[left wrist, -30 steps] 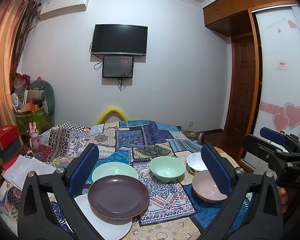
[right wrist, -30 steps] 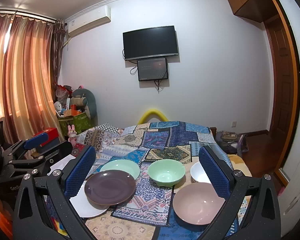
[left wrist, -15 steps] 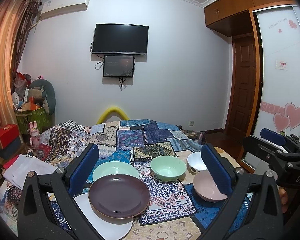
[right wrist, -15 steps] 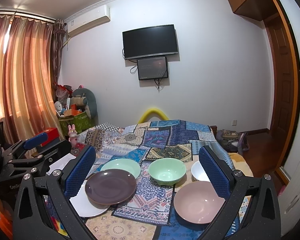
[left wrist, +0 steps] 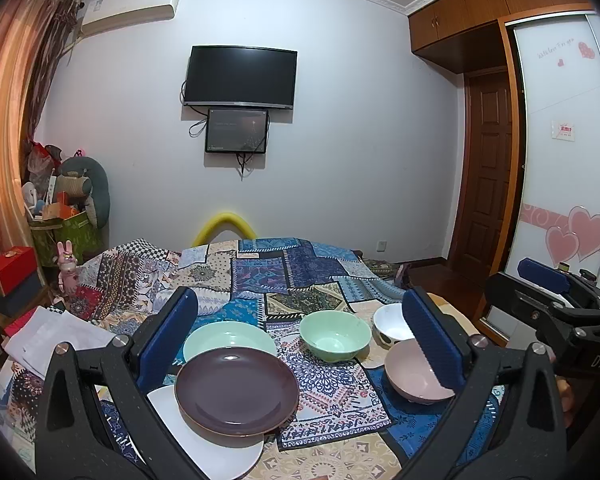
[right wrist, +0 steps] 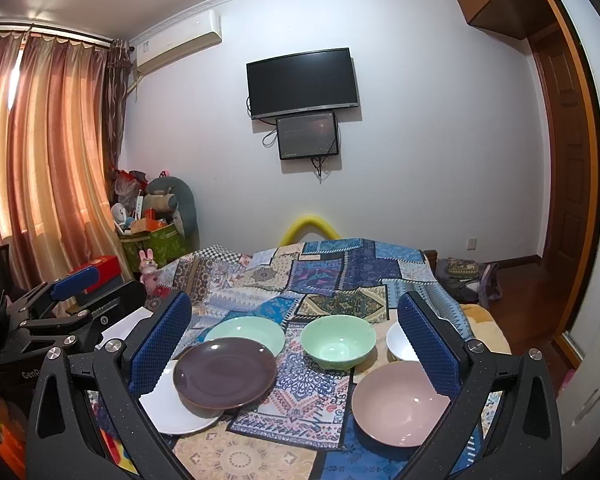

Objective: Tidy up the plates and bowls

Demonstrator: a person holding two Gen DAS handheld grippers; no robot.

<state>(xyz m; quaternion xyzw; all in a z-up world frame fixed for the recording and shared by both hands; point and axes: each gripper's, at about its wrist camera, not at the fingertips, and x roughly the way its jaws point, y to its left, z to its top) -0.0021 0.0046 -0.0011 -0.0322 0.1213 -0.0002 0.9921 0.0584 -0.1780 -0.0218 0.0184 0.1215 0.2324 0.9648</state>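
On the patchwork cloth a dark purple plate [left wrist: 236, 394] rests on a white plate [left wrist: 216, 448], overlapping a pale green plate [left wrist: 228, 338] behind. A green bowl [left wrist: 335, 335], a white bowl [left wrist: 392, 324] and a pink bowl [left wrist: 414, 372] sit to the right. My left gripper [left wrist: 300, 316] is open, above and short of the dishes. In the right wrist view the purple plate [right wrist: 225, 372], green bowl [right wrist: 338, 340] and pink bowl [right wrist: 400, 402] lie below my open right gripper [right wrist: 294, 316]. Both grippers are empty.
The patchwork-covered table [right wrist: 340, 272] stretches back toward a wall with a TV [right wrist: 303, 82]. A box of toys [right wrist: 156, 240] and curtains stand at left. White papers [left wrist: 56, 340] lie at the table's left. A wardrobe and door are at right.
Both views have shifted only slightly; the dishes appear a touch higher in frame. No dish moved, and both grippers stayed open.
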